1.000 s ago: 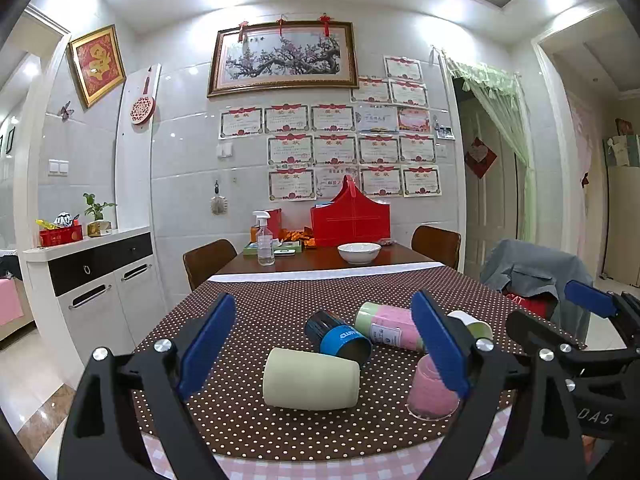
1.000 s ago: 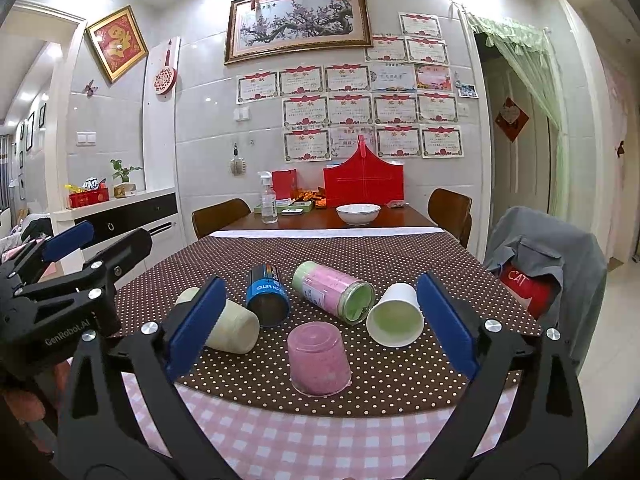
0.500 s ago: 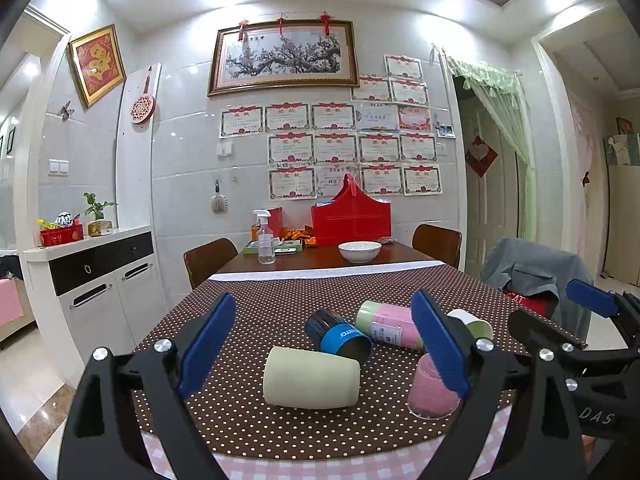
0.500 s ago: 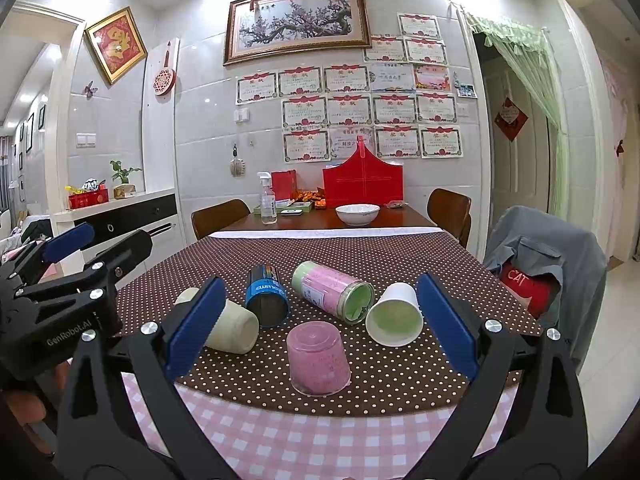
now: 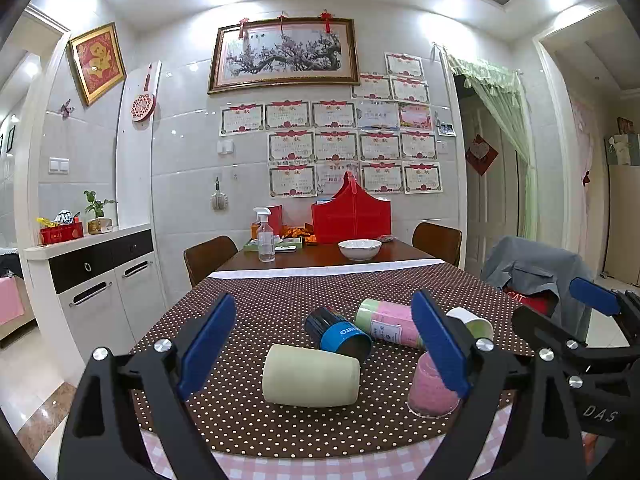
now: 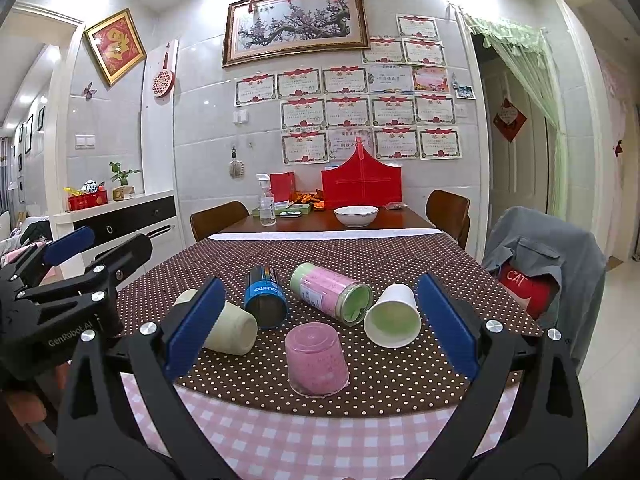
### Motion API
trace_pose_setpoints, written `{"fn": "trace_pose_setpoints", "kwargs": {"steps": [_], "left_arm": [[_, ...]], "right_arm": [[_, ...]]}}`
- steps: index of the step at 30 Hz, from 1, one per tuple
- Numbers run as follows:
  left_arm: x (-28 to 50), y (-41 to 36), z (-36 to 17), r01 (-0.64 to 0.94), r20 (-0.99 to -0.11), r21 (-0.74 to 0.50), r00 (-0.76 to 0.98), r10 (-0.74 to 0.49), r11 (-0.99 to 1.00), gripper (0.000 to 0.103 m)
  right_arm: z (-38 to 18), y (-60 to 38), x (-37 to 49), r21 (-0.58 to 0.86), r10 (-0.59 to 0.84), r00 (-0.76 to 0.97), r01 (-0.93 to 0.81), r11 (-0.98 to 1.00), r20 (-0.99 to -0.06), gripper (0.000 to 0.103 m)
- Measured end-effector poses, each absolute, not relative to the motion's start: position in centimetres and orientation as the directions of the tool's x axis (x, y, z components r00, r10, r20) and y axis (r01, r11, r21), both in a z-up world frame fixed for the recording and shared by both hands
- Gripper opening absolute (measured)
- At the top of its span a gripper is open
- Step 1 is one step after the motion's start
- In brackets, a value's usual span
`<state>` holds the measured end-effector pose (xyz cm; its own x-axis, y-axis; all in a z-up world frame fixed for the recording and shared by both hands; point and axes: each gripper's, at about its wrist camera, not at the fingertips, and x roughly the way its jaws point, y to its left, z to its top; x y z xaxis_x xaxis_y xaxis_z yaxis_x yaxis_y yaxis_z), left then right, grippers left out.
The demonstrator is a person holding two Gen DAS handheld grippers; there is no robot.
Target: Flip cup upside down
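- We see the pink cup (image 6: 317, 358) standing mouth down on the brown dotted cloth (image 6: 328, 254), close to the cloth's near edge; in the left wrist view it (image 5: 430, 388) shows partly behind our left gripper's right finger.
- The cream cup (image 5: 311, 376) lies on its side to the left of the pink one, apart from it.
- The white paper cup (image 6: 393, 317) with a green inside lies on its side to the right, its mouth towards us.
- Behind these, the blue can (image 6: 265, 296) lies on its side, touching or just beside the cream cup; we cannot tell which.
- The pink-and-green jar (image 6: 330, 293) lies tilted between the blue can and the paper cup.
- Our right gripper (image 6: 320, 326) hovers before the cups with jaws spread wide, holding nothing.
- Our left gripper (image 5: 322, 346) is likewise spread wide and empty, the cream cup lying between its fingers in view.
- Farther back on the table (image 5: 320, 254) stand a white bowl (image 5: 359, 249), a spray bottle (image 5: 265, 240) and a red basket (image 5: 351, 216).
- A pink checked cloth (image 6: 320, 436) covers the near edge of the table.
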<state>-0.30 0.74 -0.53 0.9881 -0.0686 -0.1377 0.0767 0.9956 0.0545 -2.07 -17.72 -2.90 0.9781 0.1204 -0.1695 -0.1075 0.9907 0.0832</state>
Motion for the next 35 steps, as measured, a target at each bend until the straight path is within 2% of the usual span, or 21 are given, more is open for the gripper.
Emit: {"fn": "trace_pose_setpoints", "kwargs": {"steps": [22, 35], "left_arm": [[0.1, 0.5, -0.7, 0.081, -0.150, 0.056, 0.986, -0.072, 0.995, 0.088], [1.4, -0.3, -1.0, 0.093, -0.204, 0.042, 0.976, -0.083, 0.995, 0.088]], "right_arm": [[-2.8, -18.0, -2.1, 0.084, 0.116, 0.978, -0.103, 0.991, -0.172, 0.095], [-3.6, -19.6, -1.2, 0.098, 0.089, 0.976, -0.071, 0.993, -0.197, 0.096]]}}
